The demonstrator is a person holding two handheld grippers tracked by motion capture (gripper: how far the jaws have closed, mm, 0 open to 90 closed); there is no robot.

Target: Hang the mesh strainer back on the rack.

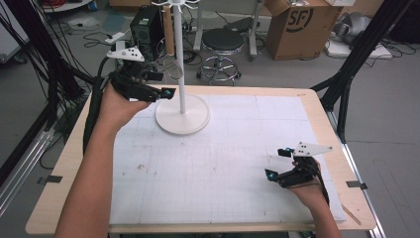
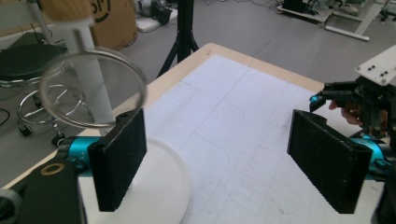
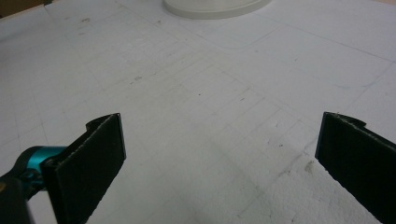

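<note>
Jaws of the left gripper [image 2: 217, 163] stand wide apart, grasping nothing, raised beside the white stand [image 1: 182, 106]; a thin wire ring [image 2: 92, 87] hangs just past one jaw, possibly touching it. Right gripper [image 3: 219, 163] is equally spread, empty, low over the white mat [image 1: 223, 163].

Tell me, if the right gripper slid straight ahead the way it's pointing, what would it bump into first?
Probably the white stand's round base. The right gripper, jaws open, faces bare white mat with that base straight ahead at the far end. Depth is hard to judge.
</note>
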